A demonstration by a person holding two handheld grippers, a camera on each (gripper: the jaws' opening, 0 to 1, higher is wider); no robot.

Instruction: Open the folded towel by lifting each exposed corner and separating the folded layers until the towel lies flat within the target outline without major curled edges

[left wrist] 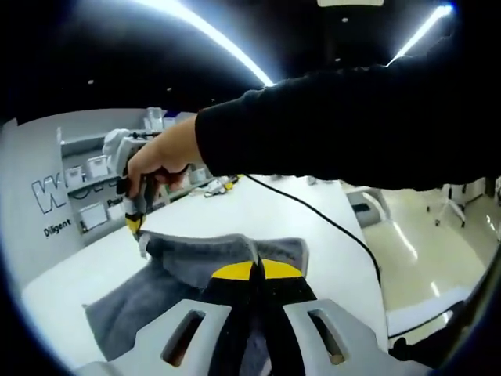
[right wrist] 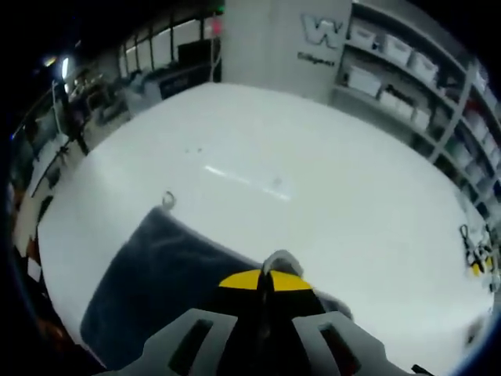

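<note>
on the white bench (right wrist: 258, 157), your left gripper (left wrist: 257, 270) and right gripper (right wrist: 264, 280) each pinch a grey towel (left wrist: 196, 270) corner closed, raised to peel layers apart.

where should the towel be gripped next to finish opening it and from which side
Probably the hanging-loop corner of the grey towel, coming in low from the bare white table side. That edge lies flat and free, while the left gripper and right gripper are both shut on raised cloth at other edges, so one would need to let go first.
</note>
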